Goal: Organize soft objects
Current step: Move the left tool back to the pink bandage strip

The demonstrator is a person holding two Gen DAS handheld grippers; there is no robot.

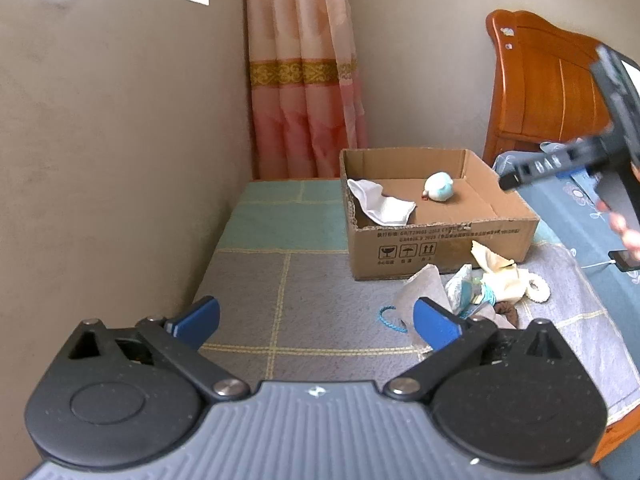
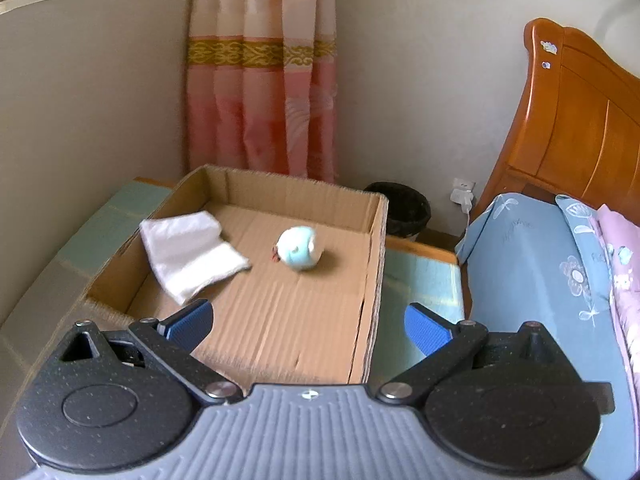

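Note:
An open cardboard box point(image 1: 440, 236) stands on the patchwork blanket. Inside it lie a folded white cloth point(image 1: 382, 205) and a round pale blue and white plush toy point(image 1: 439, 187). In front of the box sits a heap of soft things: a grey cloth point(image 1: 424, 290), a cream cloth point(image 1: 498, 274), a white scrunchie point(image 1: 537, 289) and a blue cord point(image 1: 390, 319). My left gripper point(image 1: 316, 320) hovers open just left of the heap, with nothing between its fingers. My right gripper point(image 2: 308, 324) is open and empty over the near end of the box point(image 2: 378, 248), above the white cloth point(image 2: 192, 252) and the plush toy point(image 2: 300, 249).
A wall runs along the left and a pink curtain point(image 2: 260, 100) hangs behind the box. A black bin point(image 2: 404, 210) stands past it on the floor. To the right are a wooden headboard point(image 2: 580, 120) and blue bedding point(image 2: 520, 264). A phone on a cable point(image 1: 624, 261) lies at the right edge.

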